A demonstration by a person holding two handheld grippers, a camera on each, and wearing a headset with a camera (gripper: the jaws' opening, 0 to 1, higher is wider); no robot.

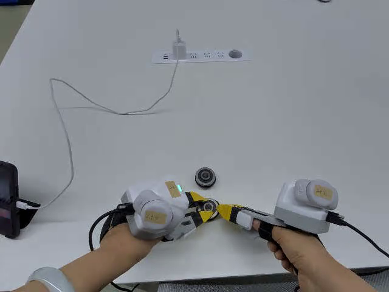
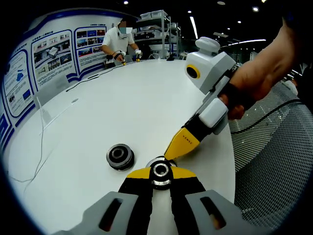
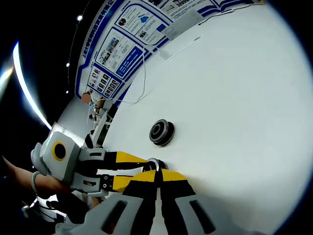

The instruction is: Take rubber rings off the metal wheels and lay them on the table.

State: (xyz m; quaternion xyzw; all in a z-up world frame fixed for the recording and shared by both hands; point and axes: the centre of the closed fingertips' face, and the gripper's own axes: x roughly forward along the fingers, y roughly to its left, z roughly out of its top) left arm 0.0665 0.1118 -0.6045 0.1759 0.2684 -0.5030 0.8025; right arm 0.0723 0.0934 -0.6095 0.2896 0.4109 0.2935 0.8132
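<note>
A small metal wheel [image 1: 209, 207] with a dark rubber ring is held just above the white table [image 1: 292, 121]. My left gripper [image 1: 203, 208] is shut on this wheel [image 2: 161, 172], one yellow jaw on each side. My right gripper [image 1: 222, 210] comes in from the right with its jaws shut together. Its yellow tip [image 2: 172, 152] touches the wheel's rim, and whether it pinches the ring I cannot tell. In the right gripper view my right gripper [image 3: 157, 172] meets the held wheel [image 3: 152, 163]. A second ringed wheel [image 1: 205, 177] lies flat on the table just beyond.
A white power strip [image 1: 200, 56] with a charger lies at the back, and its white cable [image 1: 64, 140] runs to a dark device [image 1: 7, 198] at the left edge. The table's front edge is close below the grippers. A mesh chair [image 2: 274, 161] stands beside the table.
</note>
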